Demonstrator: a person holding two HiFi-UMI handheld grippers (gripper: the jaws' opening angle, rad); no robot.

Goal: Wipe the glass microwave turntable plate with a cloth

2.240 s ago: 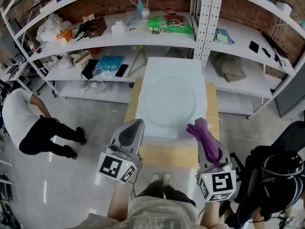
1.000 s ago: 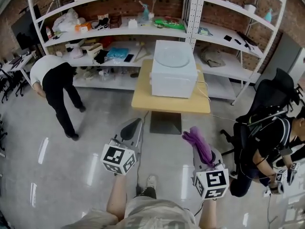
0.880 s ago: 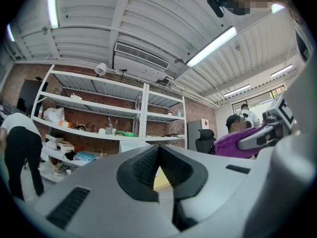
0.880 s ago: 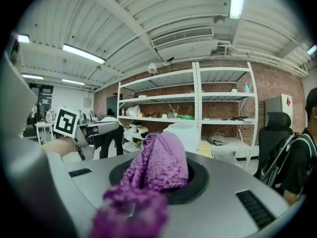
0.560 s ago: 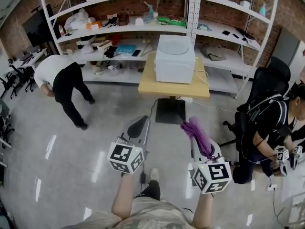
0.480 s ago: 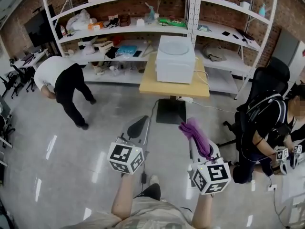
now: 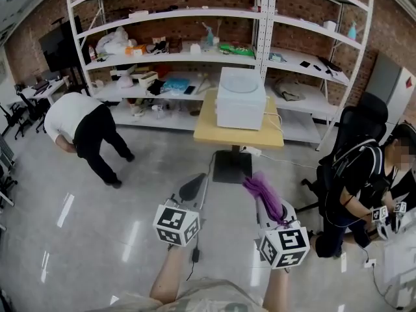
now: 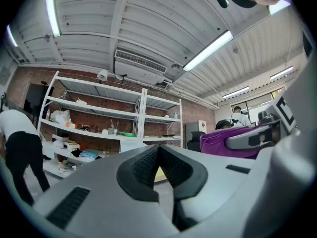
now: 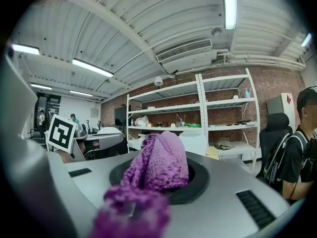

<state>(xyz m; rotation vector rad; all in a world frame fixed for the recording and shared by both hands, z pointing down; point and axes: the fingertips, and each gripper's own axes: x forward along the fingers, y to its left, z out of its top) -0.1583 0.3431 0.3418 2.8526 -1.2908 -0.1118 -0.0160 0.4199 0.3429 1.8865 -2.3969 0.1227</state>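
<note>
While I stand well back from the work spot, my right gripper (image 7: 261,199) has its jaws clamped on the purple cloth (image 7: 263,188). The knitted fabric fills the gap between them, pokes out past the tips and trails back over the gripper body. My left gripper (image 7: 192,189) is just beside it, jaws pressed together with nothing between the pads. Both grippers hang over the shiny grey floor (image 7: 130,200), tips pointing ahead.

Well apart from them, across open floor, is the wooden table (image 7: 209,132) with the white microwave (image 7: 240,106) on it. From this far off I can only make out a pale round shape on the microwave's top, which looks to be the glass turntable plate (image 7: 238,80), lying flat. White shelves (image 7: 195,17) against a brick wall run behind the table. A person in a white top (image 7: 81,119) bends over at the left, and another person (image 7: 357,181) sits in a black chair at the right
</note>
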